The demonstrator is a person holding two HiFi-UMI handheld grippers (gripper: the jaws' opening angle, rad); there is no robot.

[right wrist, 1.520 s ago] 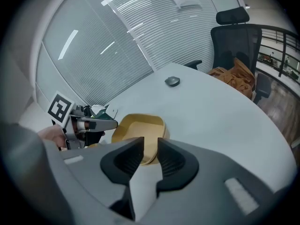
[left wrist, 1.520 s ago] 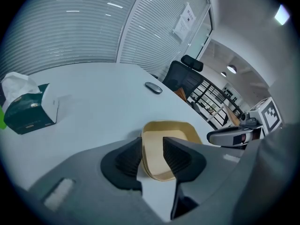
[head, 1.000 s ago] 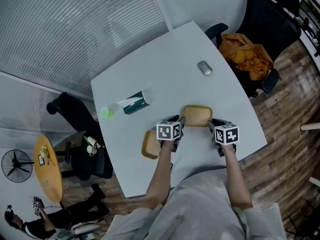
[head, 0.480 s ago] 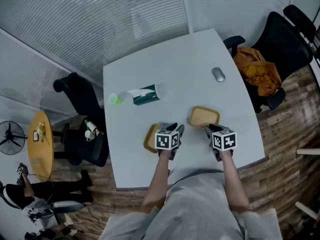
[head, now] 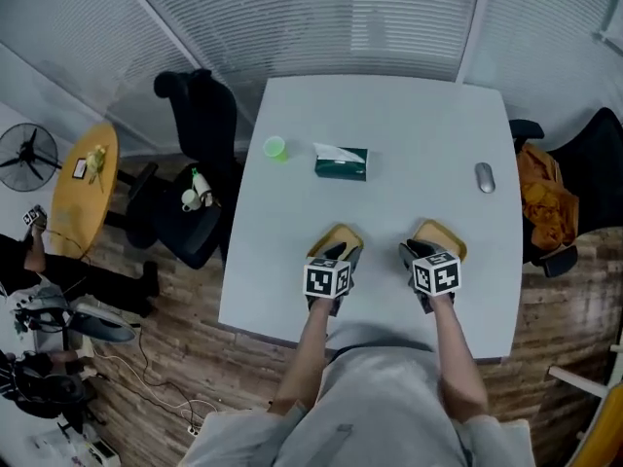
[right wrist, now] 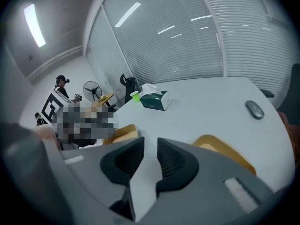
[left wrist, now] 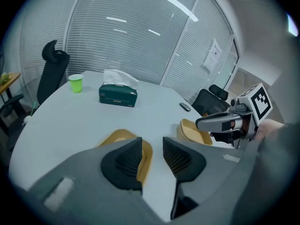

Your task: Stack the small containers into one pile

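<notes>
Nothing legible anywhere. Printed sheet (left wrist: pixel 213 55) taped to the glass partition (left wrist: pixel 140 41): too small to read. Green tissue box (head: pixel 341 162) on the table (head: pixel 389 115): no readable lettering.

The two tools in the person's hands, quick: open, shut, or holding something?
Left tool: open, holding nothing; a yellow container has its rim at the gap.
Right tool: open, nothing between.

Looking down on pale grey table (head: pixel 389 125) at centre of frame. Seeing white slatted blinds (head: pixel 311 17) across top edge and wood plank floor (head: pixel 185 300) along left side and bottom. Noting black office chair (head: pixel 195 105) at table's upper left corner and second chair (head: pixel 594 154) carrying orange cloth (head: pixel 540 197) at right edge. Spotting round yellow side table (head: pixel 83 193) and standing fan (head: pixel 29 149) at far left. Catching ceiling light strip (right wrist: pixel 33 25) glowing at upper left in right gripper view.
</notes>
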